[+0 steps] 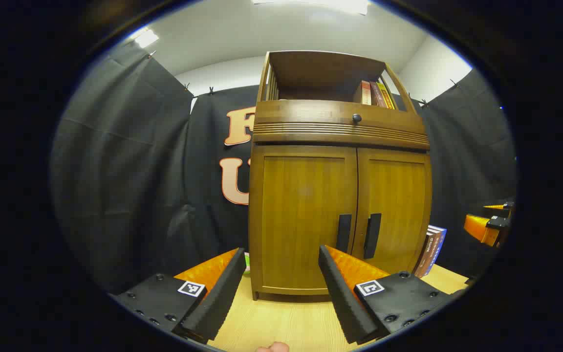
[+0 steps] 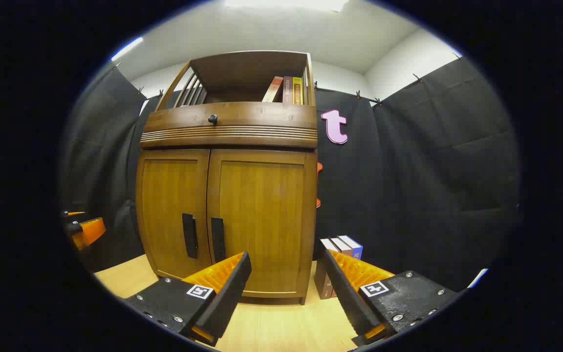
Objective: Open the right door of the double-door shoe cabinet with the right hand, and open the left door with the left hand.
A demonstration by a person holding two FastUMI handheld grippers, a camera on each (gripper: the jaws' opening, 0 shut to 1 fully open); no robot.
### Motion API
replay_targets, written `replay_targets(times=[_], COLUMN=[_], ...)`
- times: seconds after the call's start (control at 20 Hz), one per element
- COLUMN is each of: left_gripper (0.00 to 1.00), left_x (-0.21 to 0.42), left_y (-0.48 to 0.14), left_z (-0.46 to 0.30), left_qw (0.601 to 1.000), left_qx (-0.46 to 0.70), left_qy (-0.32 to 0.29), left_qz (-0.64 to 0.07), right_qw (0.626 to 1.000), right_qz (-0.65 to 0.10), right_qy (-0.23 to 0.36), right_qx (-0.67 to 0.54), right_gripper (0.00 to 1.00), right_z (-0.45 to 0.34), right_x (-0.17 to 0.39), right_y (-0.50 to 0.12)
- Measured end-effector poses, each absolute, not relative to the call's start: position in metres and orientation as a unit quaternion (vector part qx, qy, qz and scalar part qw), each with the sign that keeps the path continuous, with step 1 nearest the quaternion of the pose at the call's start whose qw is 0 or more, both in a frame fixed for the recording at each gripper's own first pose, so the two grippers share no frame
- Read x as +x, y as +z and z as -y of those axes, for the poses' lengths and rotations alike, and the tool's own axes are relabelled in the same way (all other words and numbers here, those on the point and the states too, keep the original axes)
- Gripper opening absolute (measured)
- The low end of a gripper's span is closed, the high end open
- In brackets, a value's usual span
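Here, seen from my remote station, the brown wooden double-door shoe cabinet [image 1: 340, 195] stands on the pale wood-grain tabletop [image 1: 281, 322], both doors shut. In the left gripper view, the left gripper [image 1: 281, 283] hovers in front of the left door [image 1: 303, 215], jaws spread wide and holding nothing. The black vertical left handle [image 1: 343, 233] lies beyond its tips, apart from them. In the right gripper view, the right gripper [image 2: 284, 288] likewise stands open and empty, facing the right door [image 2: 262, 220]; the black vertical right handle [image 2: 218, 239] sits up and to the left of its near finger, not touched. A few upright books [image 2: 340, 259] stand just beside the cabinet's right flank. I judge the task at its approach step, with neither door begun. My next move calls for bringing the right gripper left and forward until the right handle lies between its fingers, closing, then pulling outward along the hinge arc.
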State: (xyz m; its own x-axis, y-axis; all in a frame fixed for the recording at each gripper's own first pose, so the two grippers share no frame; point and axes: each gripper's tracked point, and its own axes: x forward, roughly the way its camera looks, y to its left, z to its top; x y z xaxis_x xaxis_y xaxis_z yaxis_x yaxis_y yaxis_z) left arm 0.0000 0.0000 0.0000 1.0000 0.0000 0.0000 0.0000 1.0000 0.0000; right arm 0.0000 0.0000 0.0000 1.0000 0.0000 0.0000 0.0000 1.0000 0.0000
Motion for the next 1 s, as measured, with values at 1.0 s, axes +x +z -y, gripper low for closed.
replay_targets(times=[1.0], left_gripper=[0.96], left_x=[-0.015], left_y=[0.007], left_z=[-0.002], left_qw=[1.0], left_qx=[-0.002], left_qy=[0.002], left_qz=[0.017], right_qw=[1.0], right_qz=[0.009], right_qy=[0.025], right_qx=[0.0], right_gripper=[0.93], right_z=[-0.01], right_x=[-0.013], right_y=[-0.002])
